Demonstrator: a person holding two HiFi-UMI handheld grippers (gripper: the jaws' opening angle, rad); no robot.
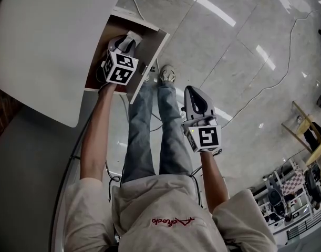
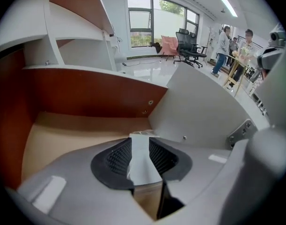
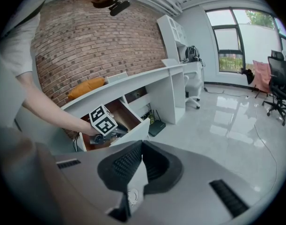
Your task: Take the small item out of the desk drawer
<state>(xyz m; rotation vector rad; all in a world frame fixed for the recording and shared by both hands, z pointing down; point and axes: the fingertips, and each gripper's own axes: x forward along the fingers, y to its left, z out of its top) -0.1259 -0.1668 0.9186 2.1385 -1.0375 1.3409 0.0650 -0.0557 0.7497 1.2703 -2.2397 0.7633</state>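
Observation:
The desk drawer [image 1: 149, 62] stands pulled open under the white desk, its wooden bottom [image 2: 72, 135] bare on the left. My left gripper [image 1: 126, 43] reaches down into it, near the front right corner. In the left gripper view a small white item [image 2: 142, 159] lies between the jaws of the left gripper [image 2: 140, 142]; the pads stand apart on either side of it, so the gripper is open. My right gripper [image 1: 194, 96] hangs over the floor beside the person's legs, shut and empty [image 3: 142, 146]. The right gripper view shows the drawer [image 3: 128, 118] with the left gripper's marker cube [image 3: 102, 120] in it.
The white desktop [image 1: 44, 46] overhangs the drawer. The person's jeans-clad legs and a shoe [image 1: 167, 73] stand just right of it. A cable [image 1: 265, 88] runs over the glossy floor. Office chairs [image 2: 189, 48] and people [image 2: 223, 43] are far off. A black box [image 3: 157, 127] sits under the desk.

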